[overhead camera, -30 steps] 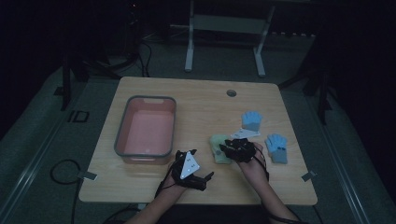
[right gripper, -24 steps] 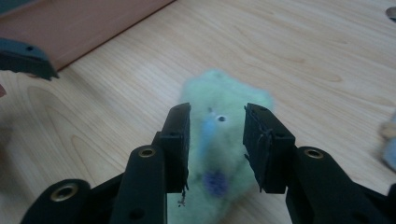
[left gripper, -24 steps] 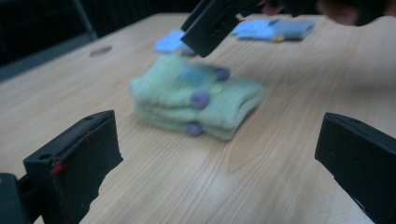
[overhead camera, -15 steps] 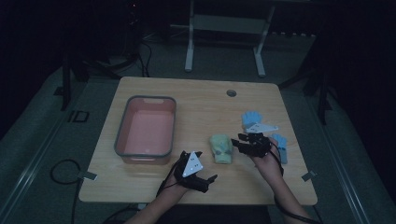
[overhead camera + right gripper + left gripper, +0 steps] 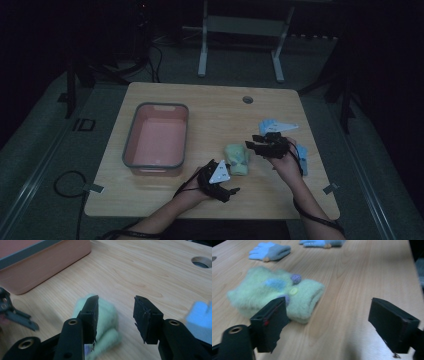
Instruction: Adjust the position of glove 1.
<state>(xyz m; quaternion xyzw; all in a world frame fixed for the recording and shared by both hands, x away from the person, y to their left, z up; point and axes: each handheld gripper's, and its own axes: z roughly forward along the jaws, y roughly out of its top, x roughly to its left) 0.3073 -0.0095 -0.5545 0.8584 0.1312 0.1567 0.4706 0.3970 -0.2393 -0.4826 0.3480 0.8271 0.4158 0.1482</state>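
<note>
i take the pink bin [image 5: 156,136] as my landmark. the green mitten [image 5: 237,159] lies flat on the table [image 5: 215,107], just to the right of the bin's near corner, cuff end toward me.

left gripper [image 5: 226,191]: sits nearer me than the mitten, jaws apart and empty; they have just been closing a little, with bare wood between them in the left gripper view, the mitten [image 5: 274,296] off beside one jaw. right gripper [image 5: 254,143]: hovers further right of the bin, just beyond the mitten's right edge, jaws apart and have just been opening, nothing clamped; its own view looks down at the mitten [image 5: 105,320] under one jaw.

judgement on the step: i read this as lining up for a pick of the mitten. to do it well, centre the jaws over the thick folded cuff, come down until a pad slides under the fleece, and close slowly so it bunches rather than skids.

mitten's looks: fuzzy pale green, soft and thick, a blue patch, a yellow-green button [image 5: 293,291], a purple bobble [image 5: 296,278]. two blue gloves [image 5: 270,251] lie further from the bin.
</note>
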